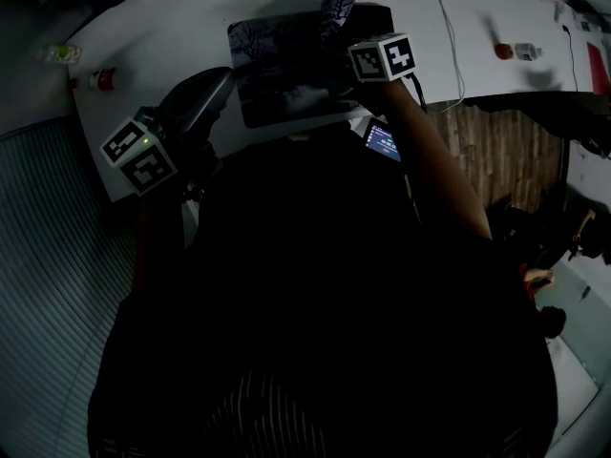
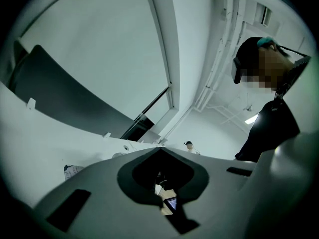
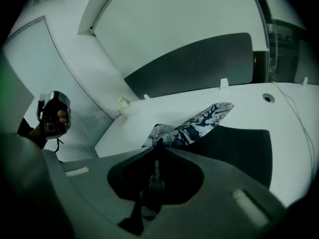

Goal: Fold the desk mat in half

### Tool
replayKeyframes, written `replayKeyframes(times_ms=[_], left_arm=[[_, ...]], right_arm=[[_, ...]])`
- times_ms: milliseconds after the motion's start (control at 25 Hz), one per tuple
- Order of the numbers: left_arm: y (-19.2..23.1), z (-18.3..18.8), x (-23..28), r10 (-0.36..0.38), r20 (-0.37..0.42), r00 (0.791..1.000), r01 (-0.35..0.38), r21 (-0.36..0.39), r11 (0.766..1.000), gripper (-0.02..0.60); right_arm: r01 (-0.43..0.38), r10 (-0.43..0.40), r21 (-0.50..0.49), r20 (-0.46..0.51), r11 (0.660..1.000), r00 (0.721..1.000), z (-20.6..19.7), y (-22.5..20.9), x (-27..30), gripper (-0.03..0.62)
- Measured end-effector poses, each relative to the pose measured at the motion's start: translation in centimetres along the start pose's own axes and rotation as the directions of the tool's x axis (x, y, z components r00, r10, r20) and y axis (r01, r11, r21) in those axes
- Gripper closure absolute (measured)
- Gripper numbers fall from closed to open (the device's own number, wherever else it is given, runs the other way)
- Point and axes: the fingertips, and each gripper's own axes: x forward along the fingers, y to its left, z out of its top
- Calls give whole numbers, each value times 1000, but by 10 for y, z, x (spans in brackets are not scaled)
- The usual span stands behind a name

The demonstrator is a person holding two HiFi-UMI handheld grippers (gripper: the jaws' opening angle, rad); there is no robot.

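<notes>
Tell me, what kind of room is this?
Probably an office or lab workspace: a long white desk backed by a dark divider panel, with a desk mat and cable on it.

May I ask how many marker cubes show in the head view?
2. The left cube is at lower left by the table's edge; the right cube is by the desk mat's right side. None seems hidden.

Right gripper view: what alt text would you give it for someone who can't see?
The right gripper has its jaws shut on a patterned mat, holding its edge curled up above a white table. A dark panel stands behind the table.
</notes>
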Motion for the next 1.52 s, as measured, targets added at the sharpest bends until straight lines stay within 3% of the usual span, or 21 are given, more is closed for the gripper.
replayKeyframes(times_ms=[280, 360, 480, 560, 800, 920, 1000, 1040, 1200, 1520], left_arm=[[0, 0, -20, 43, 42, 998, -43, -12, 999, 581], [-4, -3, -22, 50, 39, 998, -50, -11, 999, 581], [-5, -9, -24, 59, 26, 998, -58, -12, 998, 581], [-5, -11, -25, 56, 19, 998, -56, -12, 998, 581], [-13, -7, -3, 14, -23, 1000, -13, 42, 999, 581], [-27, 0, 17, -31, -53, 998, 36, 100, 994, 581], [-37, 5, 28, -78, -74, 994, 89, 148, 985, 581], [-42, 9, 34, -97, -83, 992, 110, 173, 979, 581], [-57, 21, 59, -124, -93, 988, 142, 221, 965, 581], [-69, 6, 82, -147, -122, 982, 169, 202, 965, 581]], right_arm=[[-129, 122, -35, -163, 991, 979, -32, 59, 84, 555], [-191, 188, -2, -157, 982, 969, -36, 76, 97, 516], [-341, 349, 128, -39, 931, 936, -18, 101, 93, 486], [-412, 412, 146, 36, 899, 911, -1, 112, 77, 487], [-455, 444, -13, 247, 890, 861, 64, 125, -25, 525], [-494, 487, -81, 366, 866, 793, 85, 137, -91, 589], [-512, 514, -137, 449, 848, 731, 96, 149, -131, 589], [-488, 503, -167, 477, 857, 721, 99, 153, -147, 590], [-306, 391, -245, 503, 920, 771, 93, 157, -178, 589], [-264, 346, -227, 540, 938, 767, 78, 142, -201, 591]])
